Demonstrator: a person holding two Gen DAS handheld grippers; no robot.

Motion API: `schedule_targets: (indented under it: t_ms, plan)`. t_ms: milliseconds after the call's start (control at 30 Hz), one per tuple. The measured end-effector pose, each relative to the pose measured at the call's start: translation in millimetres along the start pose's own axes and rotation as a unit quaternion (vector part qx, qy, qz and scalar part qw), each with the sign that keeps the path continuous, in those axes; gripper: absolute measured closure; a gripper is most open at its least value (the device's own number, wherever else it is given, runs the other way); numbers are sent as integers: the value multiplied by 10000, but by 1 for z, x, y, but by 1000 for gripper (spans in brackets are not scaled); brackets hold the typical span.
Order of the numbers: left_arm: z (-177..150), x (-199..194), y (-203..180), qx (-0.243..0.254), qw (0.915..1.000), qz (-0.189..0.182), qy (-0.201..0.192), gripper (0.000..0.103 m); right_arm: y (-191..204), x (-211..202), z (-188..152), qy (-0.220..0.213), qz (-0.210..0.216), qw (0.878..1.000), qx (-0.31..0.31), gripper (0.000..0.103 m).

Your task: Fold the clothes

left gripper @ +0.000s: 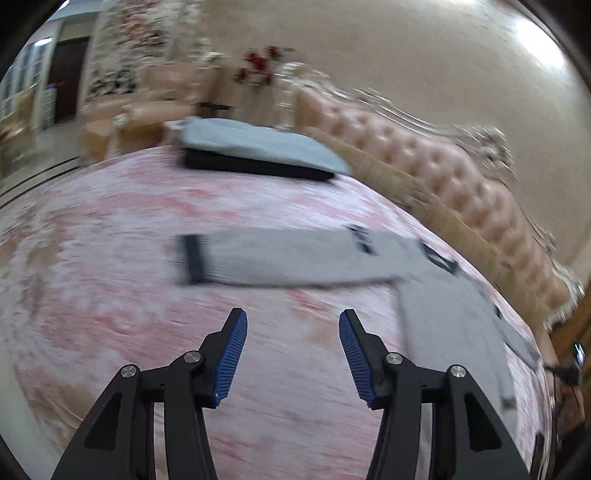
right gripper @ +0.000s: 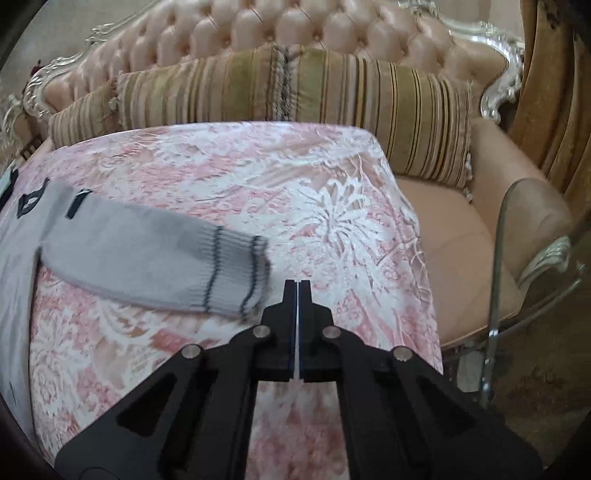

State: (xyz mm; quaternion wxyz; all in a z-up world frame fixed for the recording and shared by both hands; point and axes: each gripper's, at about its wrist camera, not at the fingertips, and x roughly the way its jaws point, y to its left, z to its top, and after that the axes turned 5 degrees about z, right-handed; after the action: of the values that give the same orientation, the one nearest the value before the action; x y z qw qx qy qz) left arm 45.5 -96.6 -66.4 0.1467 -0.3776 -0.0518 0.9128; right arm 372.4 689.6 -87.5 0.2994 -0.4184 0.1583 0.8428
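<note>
A grey knit sweater [left gripper: 450, 314] with dark trim lies flat on the pink patterned tablecloth [left gripper: 147, 221]. One sleeve [left gripper: 280, 258] stretches left, ending in a dark-banded cuff. My left gripper [left gripper: 293, 325] hovers open above the cloth, short of that sleeve, holding nothing. In the right wrist view the other sleeve [right gripper: 147, 254] lies across the tablecloth [right gripper: 295, 177], its ribbed cuff [right gripper: 240, 277] just left of my right gripper [right gripper: 297, 286]. That gripper is shut with nothing between its fingers.
A stack of folded clothes [left gripper: 255, 151], pale blue over black, sits at the table's far side. A tufted pink sofa [right gripper: 295, 33] with striped cushions [right gripper: 288, 85] runs along the table. A glass-and-metal stand [right gripper: 517, 266] is at the right.
</note>
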Motion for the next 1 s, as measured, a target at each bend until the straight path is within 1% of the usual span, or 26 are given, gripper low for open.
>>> schedule_targets:
  t_ms: [133,167,200,233,267,300,333,400,467,567,600,700,767,800,833,867,900,1000]
  plan:
    - [12,17,42,-200,9987,458,-39,52,29,-23,-6,-198,7,9990,-396,98]
    - [15,23,48,-199,9984,519,-30,52,38,-29,-8,-232,46,9987,-456,96]
    - [20,31,50,-157,9983,557,-2,52,46,-35,-8,-271,114,9984,-492,91]
    - [26,40,51,-97,9982,588,44,52,54,-41,-8,-310,182,9980,-527,78]
    - [31,49,52,-23,9985,542,87,52,63,-47,-10,-357,255,9975,-550,69]
    - [34,55,54,15,9989,459,118,56,72,-55,-12,-435,320,9969,-577,49]
    - [38,65,57,2,9989,429,203,58,81,-62,-14,-513,386,9961,-603,41]
    - [43,81,63,-23,9981,502,366,71,99,-78,-18,-659,534,9940,-687,41]
    - [46,93,68,-92,9979,451,459,71,115,-92,-23,-775,666,9920,-747,40]
    - [50,98,66,-69,9981,370,488,71,135,-107,-32,-899,805,9894,-805,38]
    - [51,100,64,-34,9979,377,521,72,142,-110,-36,-934,851,9886,-825,36]
    - [52,103,56,159,9966,526,621,72,165,-109,-47,-910,980,9863,-961,34]
    - [51,103,48,387,9946,703,658,72,179,-105,-54,-881,1054,9851,-1032,34]
    - [50,104,44,517,9932,804,672,74,186,-103,-57,-866,1090,9845,-1067,34]
    - [51,104,41,590,9924,797,724,81,193,-100,-61,-851,1127,9838,-1103,34]
    - [52,105,39,605,9925,684,815,93,200,-98,-64,-834,1168,9831,-1134,34]
    - [55,105,39,552,9929,550,893,94,207,-95,-67,-799,1249,9824,-1136,34]
    - [66,98,45,188,9942,81,1055,95,221,-93,-77,-752,1457,9801,-1118,34]
